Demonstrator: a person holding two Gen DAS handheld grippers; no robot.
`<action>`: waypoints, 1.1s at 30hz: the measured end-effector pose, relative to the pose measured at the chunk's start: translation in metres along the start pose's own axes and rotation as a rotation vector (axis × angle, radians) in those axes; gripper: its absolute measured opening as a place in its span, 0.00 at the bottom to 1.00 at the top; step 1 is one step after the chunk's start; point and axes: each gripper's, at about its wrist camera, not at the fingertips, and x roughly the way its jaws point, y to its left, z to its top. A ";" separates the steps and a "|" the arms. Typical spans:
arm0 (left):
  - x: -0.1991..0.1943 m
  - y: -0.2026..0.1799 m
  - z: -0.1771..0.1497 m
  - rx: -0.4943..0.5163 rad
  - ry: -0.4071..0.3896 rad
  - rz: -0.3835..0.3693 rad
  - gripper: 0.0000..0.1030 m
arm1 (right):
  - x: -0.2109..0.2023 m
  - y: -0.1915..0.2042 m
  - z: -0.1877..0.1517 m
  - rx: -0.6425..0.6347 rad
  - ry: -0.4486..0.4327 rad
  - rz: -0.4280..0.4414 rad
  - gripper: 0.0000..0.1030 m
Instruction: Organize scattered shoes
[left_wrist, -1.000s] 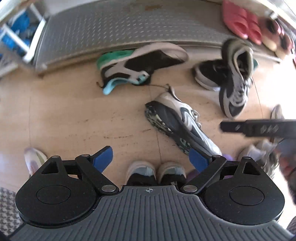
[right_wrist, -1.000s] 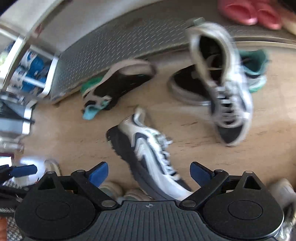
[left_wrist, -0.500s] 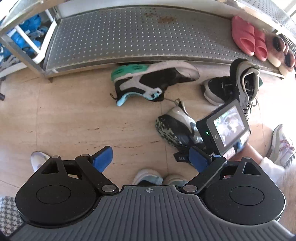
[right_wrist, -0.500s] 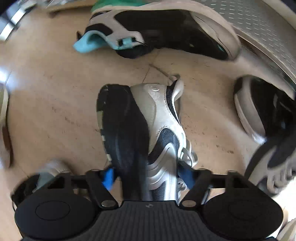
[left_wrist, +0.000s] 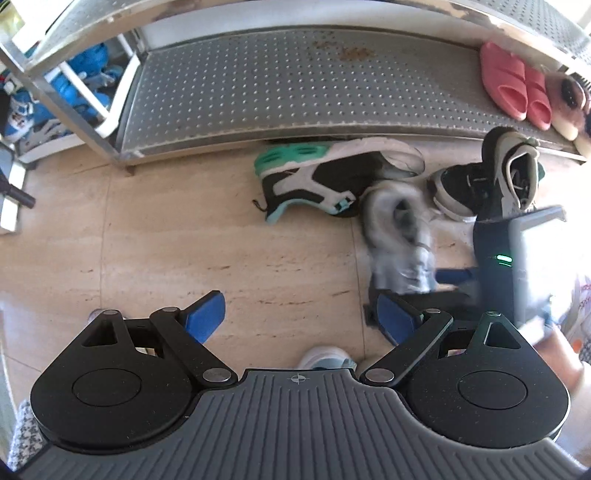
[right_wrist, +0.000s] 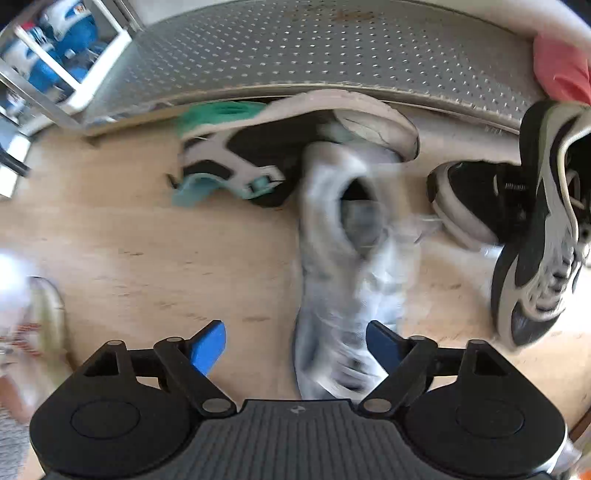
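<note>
Grey sneaker (right_wrist: 343, 266) lay blurred on floor just before metal rack (right_wrist: 295, 48), beside teal-soled shoe (right_wrist: 258, 155). Right gripper (right_wrist: 295, 345) jaws opening, sneaker between, unpressed. Left gripper (left_wrist: 299, 317) wide, empty. Sneaker likely light, soft upper, stiff sole; best pinched across heel collar.

Strong daylight pours in from the right, washing the floor (left_wrist: 184, 236) pale along its right edge and blowing out the far right of the left wrist view to near white. Bright specks glint off the studs of the metal shelf (left_wrist: 295, 92), and a dark shadow lies under its front edge. The grey sneaker (right_wrist: 343, 258) is smeared with motion blur in both views, its laces and toe dissolved into streaks; the whole right wrist view is softer, with the shelf's left corner and the floor's left edge blurred. The fisheye bends the shelf into an arc and squeezes everything near the corners. The black-and-white sneaker (right_wrist: 543, 236) stays fairly crisp.
</note>
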 end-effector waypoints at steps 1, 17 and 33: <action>-0.002 0.001 0.000 -0.003 -0.003 0.000 0.90 | 0.001 0.000 -0.005 0.011 0.039 0.047 0.89; -0.041 0.053 -0.006 -0.094 -0.077 -0.060 0.90 | 0.053 0.033 -0.068 0.428 0.245 -0.104 0.99; -0.052 0.074 -0.016 -0.137 -0.087 -0.084 0.90 | 0.086 0.100 -0.097 -0.220 0.145 -0.258 0.91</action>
